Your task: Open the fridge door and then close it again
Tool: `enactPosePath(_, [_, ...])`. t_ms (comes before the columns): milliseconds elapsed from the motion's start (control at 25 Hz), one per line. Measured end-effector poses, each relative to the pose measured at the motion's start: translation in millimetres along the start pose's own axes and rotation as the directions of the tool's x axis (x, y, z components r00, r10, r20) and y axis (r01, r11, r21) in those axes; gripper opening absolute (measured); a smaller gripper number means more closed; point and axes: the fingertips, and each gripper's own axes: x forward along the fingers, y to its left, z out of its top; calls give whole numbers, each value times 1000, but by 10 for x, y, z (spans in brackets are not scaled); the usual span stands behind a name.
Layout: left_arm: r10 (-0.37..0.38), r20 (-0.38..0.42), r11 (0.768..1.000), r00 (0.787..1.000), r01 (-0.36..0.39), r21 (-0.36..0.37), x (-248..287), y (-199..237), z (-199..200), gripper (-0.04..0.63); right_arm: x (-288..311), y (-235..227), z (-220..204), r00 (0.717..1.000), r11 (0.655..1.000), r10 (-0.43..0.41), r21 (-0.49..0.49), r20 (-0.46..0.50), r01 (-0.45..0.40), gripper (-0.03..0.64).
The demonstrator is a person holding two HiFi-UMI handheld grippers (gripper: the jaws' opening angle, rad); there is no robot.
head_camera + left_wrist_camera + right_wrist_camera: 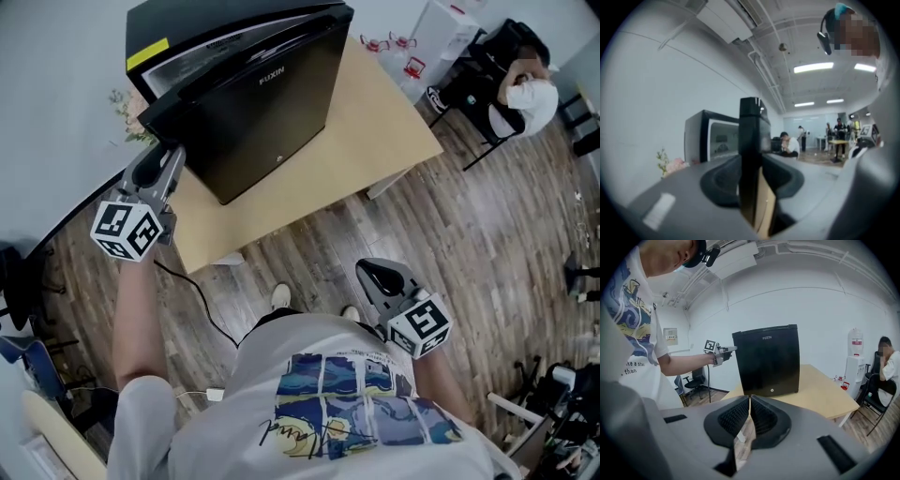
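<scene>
A black mini fridge (187, 37) stands on a wooden table (375, 122). Its door (267, 112) is ajar, and a pale gap shows along the top between door and body. My left gripper (173, 155) is at the door's free left edge. In the left gripper view that edge (750, 140) stands upright between the jaws, with the gripper (751, 155) shut on it at the tips. The open cabinet (710, 136) shows behind it. My right gripper (370, 270) hangs low near my body, shut and empty (750, 398), pointing at the fridge front (766, 362).
A seated person (525, 94) and chairs are beyond the table's far right corner. A water dispenser (855, 357) stands by the wall. Flowers (127, 122) sit beside the fridge. A cable (202, 300) trails from the left gripper to the wooden floor. An office chair (696, 380) stands further left.
</scene>
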Motion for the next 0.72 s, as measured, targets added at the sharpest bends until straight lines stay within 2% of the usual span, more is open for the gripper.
enactPosePath(320, [124, 10, 992, 992, -124, -12, -159, -563, 0, 143, -441, -312, -120, 997, 996, 80, -46, -2, -80, 20])
enactPosePath(720, [258, 7, 966, 966, -257, -28, -245, -1263, -3, 138, -928, -671, -355, 985, 983, 170, -72, -9, -170, 20])
